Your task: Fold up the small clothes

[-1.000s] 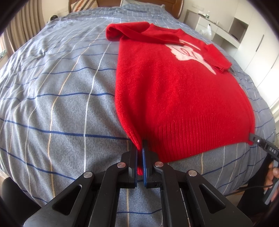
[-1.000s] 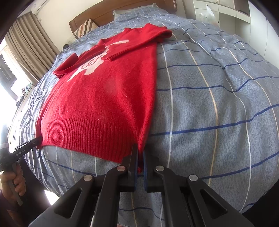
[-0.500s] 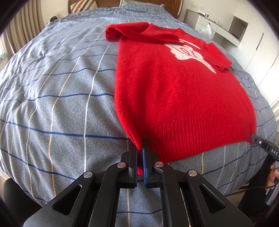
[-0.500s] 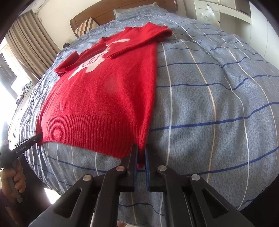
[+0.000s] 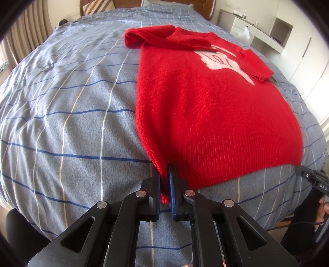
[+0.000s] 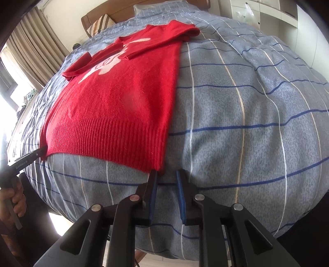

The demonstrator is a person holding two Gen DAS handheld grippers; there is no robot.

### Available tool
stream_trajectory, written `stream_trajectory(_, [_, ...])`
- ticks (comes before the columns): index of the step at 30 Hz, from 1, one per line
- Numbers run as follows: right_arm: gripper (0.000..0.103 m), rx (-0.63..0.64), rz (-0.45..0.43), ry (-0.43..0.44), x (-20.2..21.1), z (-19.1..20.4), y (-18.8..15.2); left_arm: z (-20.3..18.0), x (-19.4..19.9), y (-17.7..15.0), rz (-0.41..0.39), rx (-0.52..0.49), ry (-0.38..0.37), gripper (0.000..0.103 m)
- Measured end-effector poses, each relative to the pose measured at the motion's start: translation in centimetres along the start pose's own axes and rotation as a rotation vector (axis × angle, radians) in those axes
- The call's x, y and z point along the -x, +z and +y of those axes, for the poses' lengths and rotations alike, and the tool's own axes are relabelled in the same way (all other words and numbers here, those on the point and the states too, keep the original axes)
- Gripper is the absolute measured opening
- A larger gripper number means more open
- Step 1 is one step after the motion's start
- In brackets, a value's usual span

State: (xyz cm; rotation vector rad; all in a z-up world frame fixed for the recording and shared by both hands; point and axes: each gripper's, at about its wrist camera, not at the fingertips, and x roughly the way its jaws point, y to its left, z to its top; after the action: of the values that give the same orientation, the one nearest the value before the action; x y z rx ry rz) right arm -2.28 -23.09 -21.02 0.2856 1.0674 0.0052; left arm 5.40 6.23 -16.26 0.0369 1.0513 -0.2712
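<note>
Red sweater (image 5: 207,106) lay flat on the bed (image 5: 67,115), on a grey-blue cover with thin blue and white lines, its ribbed hem toward the cameras and its collar toward the headboard (image 6: 115,12). Both sleeves were folded in over the chest, and they partly covered a white figure knitted on the front. The left tongs (image 5: 165,184) were at the hem corner on the left side of the sweater. Their jaws had just opened a little, but the red corner was between them and the pads looked pressed on it, so the tongs pinched the cloth. The right tongs (image 6: 166,178) were at the other hem corner. Their jaws had just been opening and stood apart with a clear gap; only bed cover showed between them. The sweater corner lay just beside the left finger (image 6: 153,180), close to its tip, and was not between the pads. In the right wrist view a hand (image 6: 14,197) held the handle of the left tongs at the left edge. In the left wrist view the tip of the right tongs showed at the right edge, near the far hem corner. A striped pillow (image 6: 100,23) leaned at the headboard, curtains (image 6: 35,43) hung on one side, and white cabinets (image 5: 298,49) stood on the other.
</note>
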Motion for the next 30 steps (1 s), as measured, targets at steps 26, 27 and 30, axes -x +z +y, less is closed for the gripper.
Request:
stream_trajectory(26, [0.063, 0.575, -0.208, -0.14, 5.8, 9.1, 14.9, 7.9, 4.0, -1.0, -0.223, 0.309, 0.246, 0.084])
stream_trajectory(27, [0.063, 0.614, -0.2, -0.126, 4.3, 10.4, 15.3, 7.9, 3.8, -1.3, -0.223, 0.296, 0.261, 0.084])
stream_trajectory(30, [0.063, 0.695, -0.185, -0.127, -1.1, 13.0, 16.9, 8.3, 3.4, -1.5, -0.202, 0.28, 0.294, 0.084])
